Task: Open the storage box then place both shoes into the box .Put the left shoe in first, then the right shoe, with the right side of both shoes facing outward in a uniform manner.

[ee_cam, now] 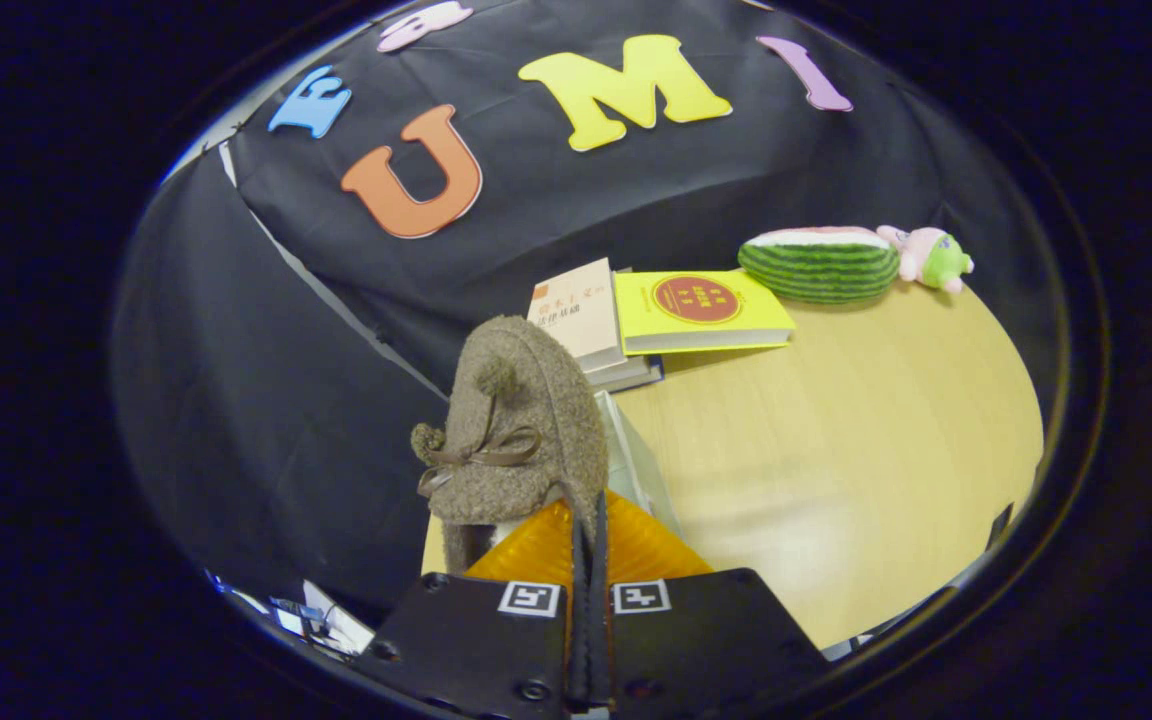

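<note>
A brown fuzzy shoe [521,420] with a pompom and a thin brown bow hangs lifted above the table's left end, toe pointing up and away from me. My gripper [586,515] is shut on the shoe's rim at its near end, and both fingers [536,545] press on the thin edge between them. Just behind the shoe on its right side, a pale translucent edge of the storage box [636,460] peeks out. The shoe hides most of the box, so I cannot tell how its lid stands.
The wooden table [836,450] stretches to the right of the fingers. Beyond the shoe lies a stack of books [586,320] with a yellow book [701,310] beside it. A watermelon plush [821,265] and a pink and green plush toy [926,255] sit at the far edge.
</note>
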Demonstrator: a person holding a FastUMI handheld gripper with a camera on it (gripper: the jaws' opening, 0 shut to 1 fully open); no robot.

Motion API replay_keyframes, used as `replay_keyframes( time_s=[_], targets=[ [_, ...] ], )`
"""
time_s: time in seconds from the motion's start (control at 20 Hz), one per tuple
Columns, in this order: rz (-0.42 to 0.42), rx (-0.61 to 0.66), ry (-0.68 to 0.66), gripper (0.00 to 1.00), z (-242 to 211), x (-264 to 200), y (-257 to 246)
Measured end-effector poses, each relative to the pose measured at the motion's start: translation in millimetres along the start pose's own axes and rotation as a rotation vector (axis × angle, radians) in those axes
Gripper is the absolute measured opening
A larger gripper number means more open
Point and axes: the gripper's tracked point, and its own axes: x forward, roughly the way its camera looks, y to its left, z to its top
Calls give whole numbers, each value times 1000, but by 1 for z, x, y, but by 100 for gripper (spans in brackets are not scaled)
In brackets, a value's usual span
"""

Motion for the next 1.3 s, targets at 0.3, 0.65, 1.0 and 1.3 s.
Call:
replay_keyframes(
  time_s=[0.3, 0.65, 1.0, 1.3],
  targets=[
    [-33, -40, -23, 6, -22, 26, -4],
    [-81, -240, -176, 100, -9, -1, -5],
    [-46, -260, -326, 100, 20, -74, 0],
    [-109, -347, -546, 100, 51, -166, -30]
  ],
)
